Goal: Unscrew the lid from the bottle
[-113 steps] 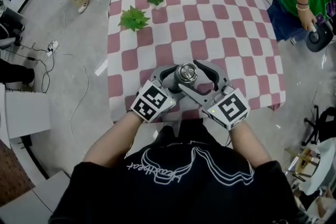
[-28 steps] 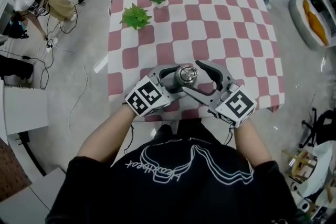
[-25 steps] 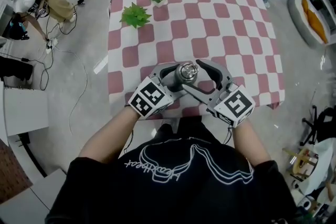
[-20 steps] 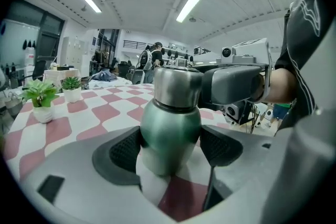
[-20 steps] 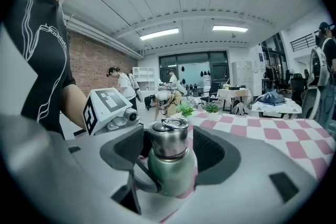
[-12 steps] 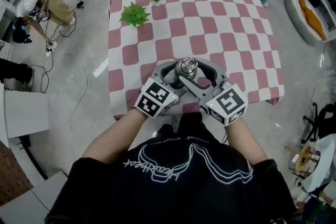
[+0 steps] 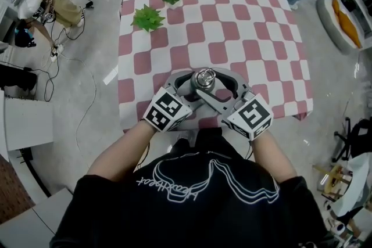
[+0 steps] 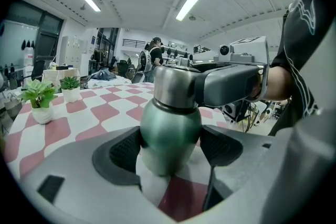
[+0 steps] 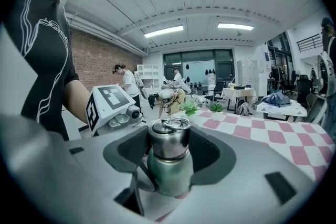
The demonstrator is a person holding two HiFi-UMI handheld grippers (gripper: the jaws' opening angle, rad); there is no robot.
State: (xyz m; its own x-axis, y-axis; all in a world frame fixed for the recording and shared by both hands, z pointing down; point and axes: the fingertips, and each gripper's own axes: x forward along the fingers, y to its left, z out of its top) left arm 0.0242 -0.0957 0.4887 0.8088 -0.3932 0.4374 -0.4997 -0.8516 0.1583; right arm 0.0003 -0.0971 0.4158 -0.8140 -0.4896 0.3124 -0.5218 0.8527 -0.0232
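Bottle sits near the front edge of the worktop, left gripper fingers clamped on its green body, right gripper fingers just closing onto the lid, so I'd pin the body hard and twist without tilting.

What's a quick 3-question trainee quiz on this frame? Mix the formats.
1. Multiple choice: the left gripper is shut on which part of the bottle? A) steel lid B) green body C) neither
2. True or false: the bottle lies on its side on the table.
3. Short answer: how many potted plants stand near the table's far left corner?
Key: 1 B; the right gripper, whose jaws have just been closing, is on the lid. 2 False, it stands upright. 3 Two.
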